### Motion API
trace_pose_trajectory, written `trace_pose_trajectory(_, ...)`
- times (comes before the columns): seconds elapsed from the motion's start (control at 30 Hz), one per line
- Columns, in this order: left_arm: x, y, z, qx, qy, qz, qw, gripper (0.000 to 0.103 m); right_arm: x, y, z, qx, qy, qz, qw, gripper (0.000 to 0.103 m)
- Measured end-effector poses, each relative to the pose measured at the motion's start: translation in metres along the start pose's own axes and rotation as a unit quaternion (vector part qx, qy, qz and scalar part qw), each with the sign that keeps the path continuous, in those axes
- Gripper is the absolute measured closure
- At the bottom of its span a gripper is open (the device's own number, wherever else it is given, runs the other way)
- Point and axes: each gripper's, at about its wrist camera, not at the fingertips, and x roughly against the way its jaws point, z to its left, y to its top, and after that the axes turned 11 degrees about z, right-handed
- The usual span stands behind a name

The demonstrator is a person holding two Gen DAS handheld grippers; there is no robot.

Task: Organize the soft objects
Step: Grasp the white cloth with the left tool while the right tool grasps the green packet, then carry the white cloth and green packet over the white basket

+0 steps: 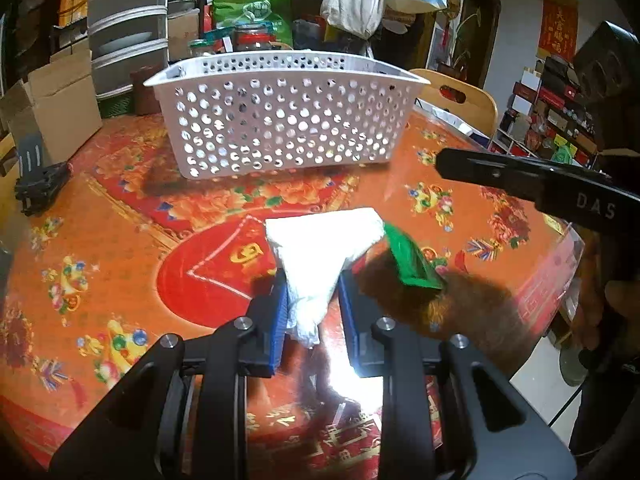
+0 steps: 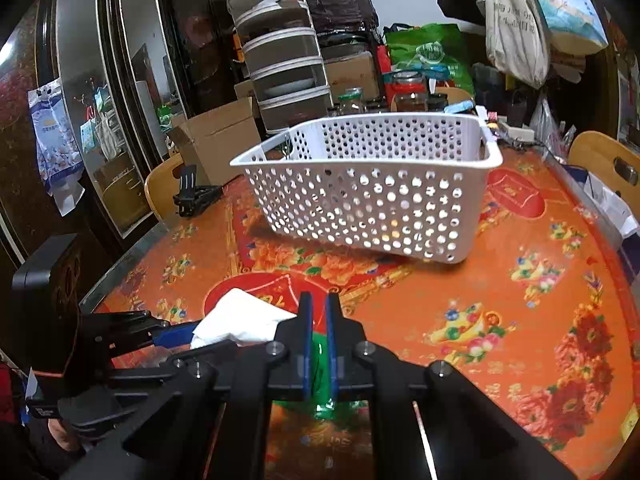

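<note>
My left gripper (image 1: 312, 284) is shut on a white soft bundle (image 1: 320, 244), pinched low between its blue pads and held above the table. The bundle (image 2: 240, 320) also shows in the right wrist view, with the left gripper (image 2: 176, 332) at its left. My right gripper (image 2: 319, 300) is shut on a thin green packet (image 2: 320, 360), which sits deep between its pads. In the left wrist view the green packet (image 1: 408, 256) hangs by the bundle's right edge, below the right gripper (image 1: 442, 164). A white perforated basket (image 1: 280, 76) (image 2: 360, 168) stands farther back on the table.
The round table (image 1: 120, 240) has an orange-red flowered cover. A black clip-like stand (image 1: 40, 188) (image 2: 196, 196) sits at its left edge. Jars (image 1: 252, 36), cardboard boxes (image 1: 56, 112) and stacked drawers (image 1: 128, 28) crowd behind the basket. A wooden chair (image 1: 460, 96) stands at the right.
</note>
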Motion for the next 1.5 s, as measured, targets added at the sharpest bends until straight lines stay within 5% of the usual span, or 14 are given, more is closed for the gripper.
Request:
trace_pose_trajectory(0.4, 0.002, 0.000, 0.011, 0.017, 0.000, 0.000, 0.9999, 0.081, -0.030, -0.021, -0.007, -0.020, 0.020, 0.054, 0.998, 0.098)
trace_pose_trajectory(0.53, 0.002, -0.001, 0.016, 0.026, -0.001, -0.001, 0.9997, 0.081, -0.045, -0.036, -0.012, -0.041, -0.006, 0.076, 0.996, 0.094)
trace_pose_trajectory(0.6, 0.002, -0.001, 0.017, 0.028, -0.002, -0.002, 0.9996, 0.081, -0.049, -0.041, -0.011, -0.043, -0.012, 0.080, 0.996, 0.082)
trace_pose_trajectory(0.67, 0.002, -0.002, 0.017, 0.029, -0.003, -0.003, 0.9996, 0.081, -0.053, -0.044, -0.009, -0.045, -0.011, 0.081, 0.996, 0.032)
trace_pose_trajectory(0.73, 0.002, -0.002, 0.018, 0.030, -0.003, -0.003, 0.9995, 0.081, -0.055, -0.047, -0.005, -0.038, -0.016, 0.080, 0.996, 0.014)
trace_pose_trajectory(1.0, 0.002, -0.002, 0.021, 0.040, -0.005, -0.003, 0.9992, 0.081, -0.067, -0.043, 0.001, -0.028, -0.030, 0.083, 0.996, 0.014)
trace_pose_trajectory(1.13, 0.000, -0.003, 0.023, 0.045, -0.007, -0.003, 0.9990, 0.081, -0.078, -0.042, 0.014, 0.002, -0.081, 0.093, 0.992, 0.014)
trace_pose_trajectory(1.27, -0.002, -0.003, 0.024, 0.049, -0.007, -0.002, 0.9988, 0.081, -0.081, -0.042, 0.019, 0.018, -0.113, 0.095, 0.989, 0.033)
trace_pose_trajectory(1.5, -0.003, -0.005, 0.027, 0.057, -0.008, -0.002, 0.9984, 0.081, -0.075, -0.044, 0.011, 0.013, -0.086, 0.081, 0.993, 0.053)
